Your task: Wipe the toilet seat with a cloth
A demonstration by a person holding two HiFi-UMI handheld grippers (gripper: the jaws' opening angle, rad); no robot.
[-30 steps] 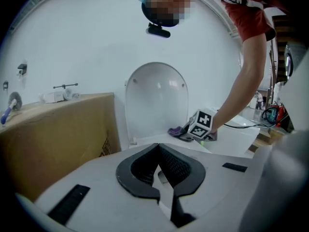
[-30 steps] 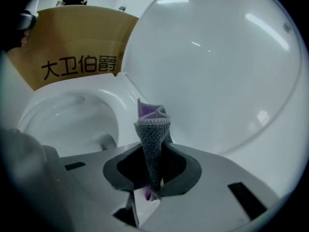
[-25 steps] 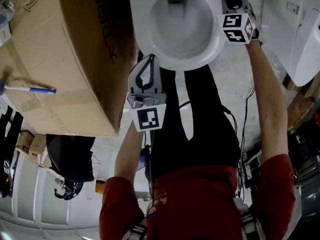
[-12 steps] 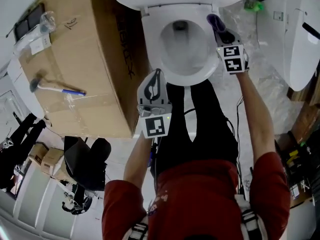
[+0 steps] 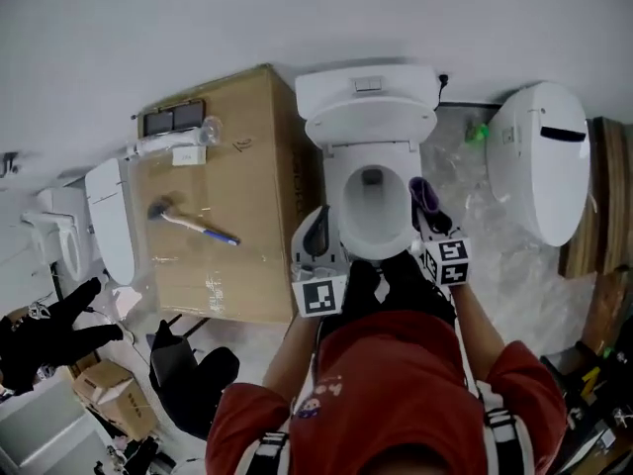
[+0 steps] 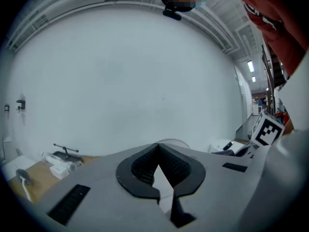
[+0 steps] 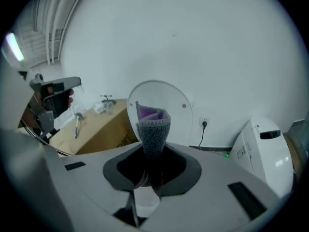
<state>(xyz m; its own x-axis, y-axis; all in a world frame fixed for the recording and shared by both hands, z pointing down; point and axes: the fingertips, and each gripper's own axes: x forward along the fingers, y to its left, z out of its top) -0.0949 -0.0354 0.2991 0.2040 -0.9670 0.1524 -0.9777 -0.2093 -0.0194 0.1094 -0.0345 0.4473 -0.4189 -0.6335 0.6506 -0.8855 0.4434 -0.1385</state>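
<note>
Right gripper view is showing the right gripper (image 7: pixel 152 164) pinching a cloth (image 7: pixel 153 124) between its dark pads. The cloth is a knobbly grey weave with a purple inner face, and it is standing up out of the jaws in a folded cone. Behind it the round, glossy white lid (image 7: pixel 161 98) is leaning upright against the pale wall (image 7: pixel 193 42).

Seen from the head view, the cloth (image 5: pixel 423 194) is lying along the right edge of the toilet seat (image 5: pixel 374 253), a smooth white oval ring. Whether the two are touching cannot be told.

The left gripper (image 6: pixel 158 149) is pointing its ribbed black pads at the wall, pressed together with nothing between them. It is hovering by the seat's left edge.

A tall cardboard box (image 5: pixel 237 176) is crowding the toilet's left side, with a hammer (image 5: pixel 188 221) lying on top. A second toilet (image 5: pixel 539 161) is standing to the right.
</note>
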